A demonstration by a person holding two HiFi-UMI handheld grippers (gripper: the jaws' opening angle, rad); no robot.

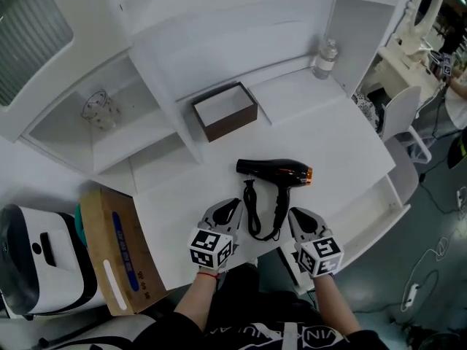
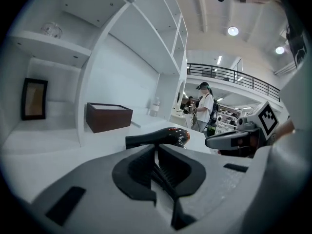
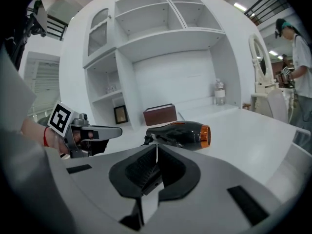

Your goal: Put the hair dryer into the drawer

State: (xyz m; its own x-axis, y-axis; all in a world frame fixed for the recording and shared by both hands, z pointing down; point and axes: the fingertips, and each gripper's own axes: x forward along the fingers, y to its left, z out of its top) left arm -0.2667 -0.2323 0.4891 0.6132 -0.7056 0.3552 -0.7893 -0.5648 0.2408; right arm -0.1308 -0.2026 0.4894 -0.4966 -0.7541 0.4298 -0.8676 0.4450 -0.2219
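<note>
At the near edge of the white desk [image 1: 343, 133], in the head view, the left gripper [image 1: 232, 208] and the right gripper [image 1: 295, 216] are pointing side by side toward 12 o'clock. Each gripper view is showing its jaws pressed fully together with nothing between them. Between the two grippers, the looped black cord [image 1: 253, 214] is lying on the desk surface. Just beyond, at 12 o'clock, the black hair dryer with an orange nozzle ring [image 1: 273, 170] is lying on its side, nozzle facing 3 o'clock and handle trailing toward 6 o'clock, apart from both grippers. At 4 o'clock, the white pull-out drawer [image 1: 372, 210] is standing open beside the desk. Farther back, at 11 o'clock, the brown open-topped box [image 1: 225, 111] is sitting by the shelf divider. At 1 o'clock, the clear plastic bottle [image 1: 325, 58] is standing upright against the back wall.
</note>
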